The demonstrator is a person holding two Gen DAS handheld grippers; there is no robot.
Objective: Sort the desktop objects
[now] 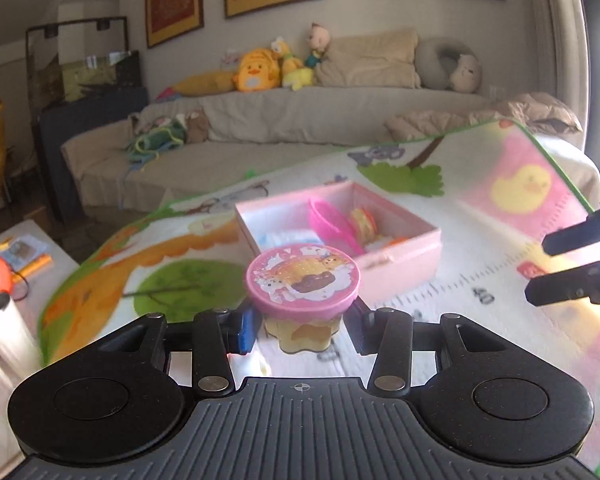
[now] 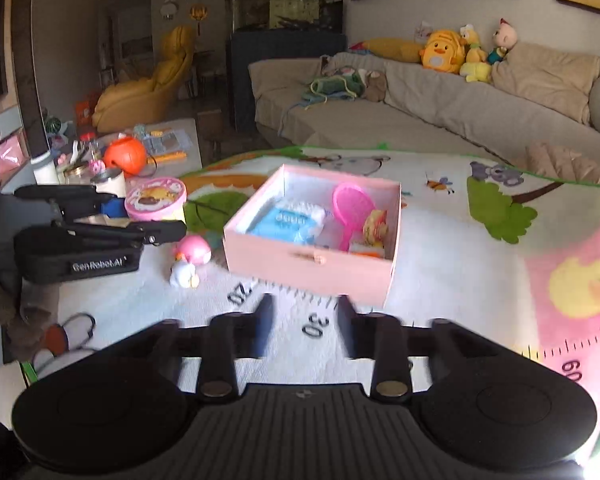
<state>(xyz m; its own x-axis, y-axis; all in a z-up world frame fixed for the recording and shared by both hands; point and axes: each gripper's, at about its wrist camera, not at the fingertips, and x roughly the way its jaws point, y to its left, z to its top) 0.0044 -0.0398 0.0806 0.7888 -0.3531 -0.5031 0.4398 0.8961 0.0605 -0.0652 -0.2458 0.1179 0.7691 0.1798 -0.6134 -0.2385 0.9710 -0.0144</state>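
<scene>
Left tongs (image 1: pixel 302 330) pinch jar (image 1: pixel 302 280) above mat (image 2: pixel 440 264); right tongs (image 2: pixel 304 326) spread, empty, near box (image 2: pixel 312 268) front edge.

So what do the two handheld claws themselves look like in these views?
Both are matte black plastic. The left claw has a ribbed base, two round side discs, silver pivot bolts and a blue fingertip pad; its side reads "GenRobot.AI" in white. The right claw matches.

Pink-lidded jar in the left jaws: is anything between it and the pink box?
Nothing visible. The jar sits clamped in the left gripper, and only bare mat lies before the open pink box. The right gripper is empty, off to the side.
</scene>
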